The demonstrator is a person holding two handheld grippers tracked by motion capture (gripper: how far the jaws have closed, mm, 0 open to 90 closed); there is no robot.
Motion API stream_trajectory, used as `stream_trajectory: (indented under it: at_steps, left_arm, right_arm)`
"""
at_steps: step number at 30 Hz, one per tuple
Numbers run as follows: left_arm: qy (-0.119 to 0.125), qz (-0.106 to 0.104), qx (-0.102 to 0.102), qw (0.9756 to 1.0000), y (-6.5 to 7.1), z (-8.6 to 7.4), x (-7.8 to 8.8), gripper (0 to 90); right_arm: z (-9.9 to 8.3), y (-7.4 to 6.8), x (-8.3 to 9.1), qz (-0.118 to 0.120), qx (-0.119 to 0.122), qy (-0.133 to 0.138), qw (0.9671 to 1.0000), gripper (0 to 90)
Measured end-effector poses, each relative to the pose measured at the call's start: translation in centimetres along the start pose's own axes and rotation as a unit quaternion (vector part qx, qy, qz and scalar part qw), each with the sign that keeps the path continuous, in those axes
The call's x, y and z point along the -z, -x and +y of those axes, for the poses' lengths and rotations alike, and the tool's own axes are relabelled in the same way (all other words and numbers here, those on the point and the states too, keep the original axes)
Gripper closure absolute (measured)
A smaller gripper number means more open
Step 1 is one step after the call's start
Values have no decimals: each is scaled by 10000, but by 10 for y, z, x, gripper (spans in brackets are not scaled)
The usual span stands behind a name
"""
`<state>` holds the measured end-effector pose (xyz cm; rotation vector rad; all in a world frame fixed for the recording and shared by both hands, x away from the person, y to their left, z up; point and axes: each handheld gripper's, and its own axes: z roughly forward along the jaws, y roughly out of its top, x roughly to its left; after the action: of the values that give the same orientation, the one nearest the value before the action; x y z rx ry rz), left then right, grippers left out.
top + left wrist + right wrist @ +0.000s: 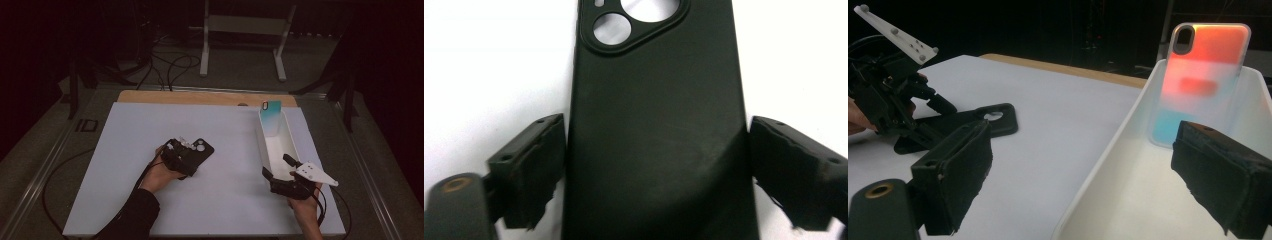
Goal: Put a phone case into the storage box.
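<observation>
Black phone case [656, 125] bears no readable branding.

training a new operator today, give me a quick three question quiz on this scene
1. True or false: the black phone case lies flat on the white table between the jaws of the left gripper.
2. Where does the coloured phone case stand?
A. flat on the table
B. upright against the far end of the white bin
C. in the right gripper
3. Fill in: the right gripper's jaws are ____, nothing between them.

Key: 1 true; 2 B; 3 open
</observation>
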<state>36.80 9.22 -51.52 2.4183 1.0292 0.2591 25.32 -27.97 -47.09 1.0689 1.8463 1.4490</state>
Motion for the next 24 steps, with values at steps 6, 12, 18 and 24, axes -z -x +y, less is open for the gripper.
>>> stream_trajectory:
  at_steps: [6,12,18,24]
  left_arm:
    - [-25,31,11,10000,1,1,0,142]
    - [-6,65,27,10000,2,1,1,157]
    - [38,63,39,10000,2,0,3,165]
    - [233,114,85,9996,3,0,11,166]
  right_arm:
    - [0,-1,0,10,3,3,10000,94]
    - [0,0,0,10,20,-14,10000,95]
    - [0,0,0,12,14,-27,10000,95]
    - [0,0,-1,23,27,-45,10000,94]
